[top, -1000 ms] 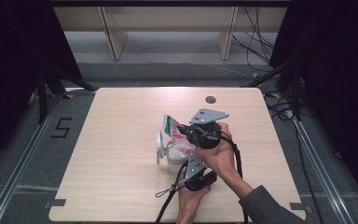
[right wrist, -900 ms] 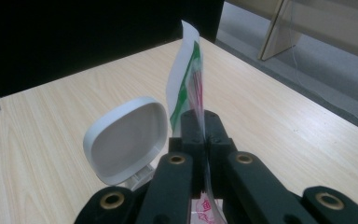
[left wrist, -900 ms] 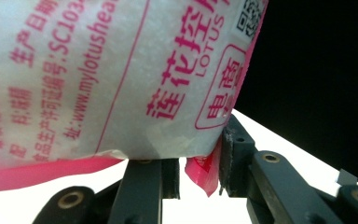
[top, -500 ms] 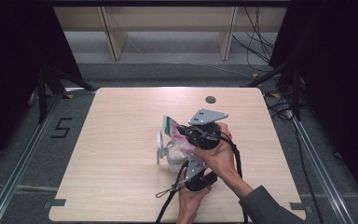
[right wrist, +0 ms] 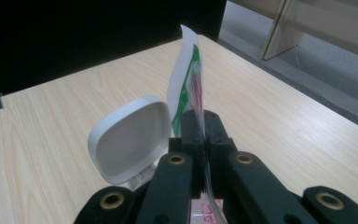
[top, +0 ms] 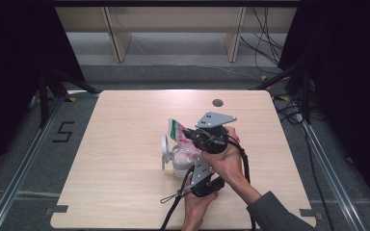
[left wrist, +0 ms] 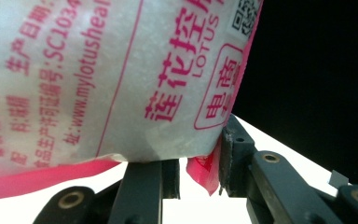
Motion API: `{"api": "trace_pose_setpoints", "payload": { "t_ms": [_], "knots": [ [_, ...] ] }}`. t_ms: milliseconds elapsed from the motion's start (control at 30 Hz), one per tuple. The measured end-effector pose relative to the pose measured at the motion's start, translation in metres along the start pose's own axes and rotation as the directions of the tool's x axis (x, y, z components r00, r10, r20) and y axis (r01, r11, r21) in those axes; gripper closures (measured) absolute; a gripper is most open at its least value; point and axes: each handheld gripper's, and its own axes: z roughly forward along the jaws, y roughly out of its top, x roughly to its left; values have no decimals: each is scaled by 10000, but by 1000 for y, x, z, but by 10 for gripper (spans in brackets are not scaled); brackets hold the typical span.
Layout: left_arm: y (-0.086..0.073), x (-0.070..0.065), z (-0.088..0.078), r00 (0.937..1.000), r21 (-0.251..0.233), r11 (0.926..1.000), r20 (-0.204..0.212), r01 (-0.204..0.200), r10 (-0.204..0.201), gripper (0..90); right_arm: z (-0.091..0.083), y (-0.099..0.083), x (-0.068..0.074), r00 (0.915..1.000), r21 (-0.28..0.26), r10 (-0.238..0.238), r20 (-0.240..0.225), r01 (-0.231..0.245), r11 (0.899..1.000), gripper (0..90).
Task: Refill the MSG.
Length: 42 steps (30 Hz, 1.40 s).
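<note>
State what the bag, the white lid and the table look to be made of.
Bag: thin plastic film, glossy, translucent over white grains, printed pink.
Lid: likely moulded plastic, smooth matte white, rounded rim.
Table: pale wood grain, probably laminate, with an even, flat sheen.

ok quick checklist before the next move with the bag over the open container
1. Right tool shut on the bag top edge: ok.
2. Left tool jaws on the bag's lower pink corner: ok.
3. Container lid flipped open, clear of the bag: ok.
4. Container upright on the table: ok.
5. Bag mouth already cut or open: cannot tell.
6. Bag lined up over the container opening: cannot tell.
</note>
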Motion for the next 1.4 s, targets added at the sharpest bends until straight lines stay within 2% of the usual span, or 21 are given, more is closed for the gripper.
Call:
{"api": "trace_pose_setpoints", "payload": {
  "t_ms": [100, 167, 200, 233, 267, 333, 567, 700, 800, 867, 900, 967, 1100, 1233, 1267, 1400],
  "knots": [
    [0, -1, 1, 10000, -49, 10000, 12, 42, -42, 722, 1, 0, 1, 10000, 112, -6, -8, 6, 9999, 900],
    [0, -1, 0, 10000, -35, 10000, -31, 39, -39, 722, 0, 1, -1, 10000, -34, -34, -60, 34, 10000, 900],
    [0, 0, 0, 10000, -17, 10000, 24, 16, -16, 722, 1, 0, -1, 9999, -197, 95, 87, -93, 9998, 900],
    [-1, 0, 1, 10000, -21, 10000, -17, 22, -22, 722, 1, 0, -2, 10000, -38, -80, -53, 80, 10000, 900],
    [-1, 0, 1, 10000, -40, 10000, -27, 22, -22, 722, 2, 0, -1, 9999, -58, -133, 106, 134, 9999, 900],
    [0, 0, 0, 10000, -53, 10000, -52, 25, -26, 722, 1, 0, 0, 9999, -79, 109, -13, -109, 9999, 900],
    [0, 0, 0, 9998, -18, 9999, -80, -156, 156, 722, 2, 1, -2, 10000, -66, 21, -83, -22, 10000, 900],
    [0, -1, 0, 9999, -21, 9999, -23, -154, 154, 722, 1, 0, -1, 10000, 32, 57, -1, -57, 10000, 900],
    [0, 0, 0, 9998, -17, 9999, -49, -168, 168, 722, 1, 0, -2, 9998, -142, 169, 54, -168, 9998, 900],
    [0, 0, 0, 9999, -29, 9999, -50, -139, 139, 723, 2, 0, -1, 10000, 33, 59, -23, -59, 10000, 900],
    [0, 0, 0, 9999, -57, 9999, -37, -137, 137, 723, 3, 0, -1, 10000, -58, 21, 3, -21, 10000, 900],
    [0, 0, 0, 9999, -68, 9999, -11, -153, 153, 723, 2, 1, -1, 9998, 1, 122, -162, -122, 9999, 900],
    [0, 0, 0, 9999, -97, 9999, 4, -132, 132, 723, 3, 0, 0, 10000, -3, 6, -98, -6, 10000, 900],
    [0, 0, 0, 9998, -117, 9997, -39, -200, 199, 723, 2, 1, 1, 9997, 28, 230, -74, -229, 9997, 900],
    [0, 1, -1, 9998, -111, 9997, -34, -206, 206, 723, 4, 1, 0, 10000, -36, 3, -63, -4, 10000, 900],
    [1, 0, -1, 9998, -130, 9998, 2, -178, 178, 723, 5, 2, 2, 9999, 91, -97, -114, 98, 9999, 900]
  ]
}}
